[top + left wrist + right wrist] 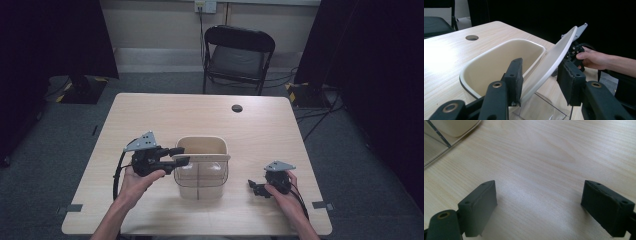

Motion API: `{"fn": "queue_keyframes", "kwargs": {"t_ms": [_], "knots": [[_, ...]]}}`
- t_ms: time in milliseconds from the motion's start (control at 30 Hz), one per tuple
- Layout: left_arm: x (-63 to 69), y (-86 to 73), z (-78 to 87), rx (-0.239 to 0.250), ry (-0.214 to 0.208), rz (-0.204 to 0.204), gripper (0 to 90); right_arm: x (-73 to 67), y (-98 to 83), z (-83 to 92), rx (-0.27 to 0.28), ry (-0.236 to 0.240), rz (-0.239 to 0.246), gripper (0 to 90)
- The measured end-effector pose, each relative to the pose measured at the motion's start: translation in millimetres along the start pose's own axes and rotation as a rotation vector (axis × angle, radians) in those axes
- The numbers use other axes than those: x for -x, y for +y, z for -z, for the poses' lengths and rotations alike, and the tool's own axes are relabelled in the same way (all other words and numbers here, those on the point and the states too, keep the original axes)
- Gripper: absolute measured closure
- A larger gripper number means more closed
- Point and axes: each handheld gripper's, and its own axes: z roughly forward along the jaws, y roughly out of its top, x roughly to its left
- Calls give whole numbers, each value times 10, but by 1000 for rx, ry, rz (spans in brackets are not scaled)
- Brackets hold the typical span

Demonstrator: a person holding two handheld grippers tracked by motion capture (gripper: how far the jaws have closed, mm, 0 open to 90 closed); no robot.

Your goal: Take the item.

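Note:
A cream tub (202, 145) sits in a clear plastic base (200, 185) at the middle of the table. A flat white lid (556, 55) stands tilted over the tub's near rim, and it also shows as a pale strip, the lid (202, 157), across the tub. My left gripper (181, 155) reaches in from the left, and in its own view the left gripper (541, 77) is shut on the lid's lower end. My right gripper (256, 187) rests low on the table to the right of the tub. This right gripper (539, 205) is open over bare wood.
The wooden table (150, 115) has a round cable hole (237, 108) at the back. A black folding chair (237, 57) stands behind the table. The tub's corner (454, 127) shows at the upper left of the right gripper view. Dark curtains flank the room.

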Motion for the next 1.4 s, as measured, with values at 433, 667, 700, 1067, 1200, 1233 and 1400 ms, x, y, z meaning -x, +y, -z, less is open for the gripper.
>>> {"fn": "queue_keyframes", "kwargs": {"t_ms": [433,667,700,1067,1200,1233,1400], "knots": [[7,1,-5,2,0,1,562,0,0,0,0,0,1,123],[9,2,-8,7,-3,4,565,0,0,0,0,0,0,123],[11,2,-9,7,-3,6,565,0,0,0,0,0,1,123],[9,8,-5,9,-6,7,565,0,0,0,0,0,0,123],[11,10,-5,10,-6,6,566,0,0,0,0,0,1,123],[11,10,-5,10,-6,6,566,0,0,0,0,0,0,123],[9,11,-3,8,-6,6,566,0,0,0,0,0,0,123]]}}
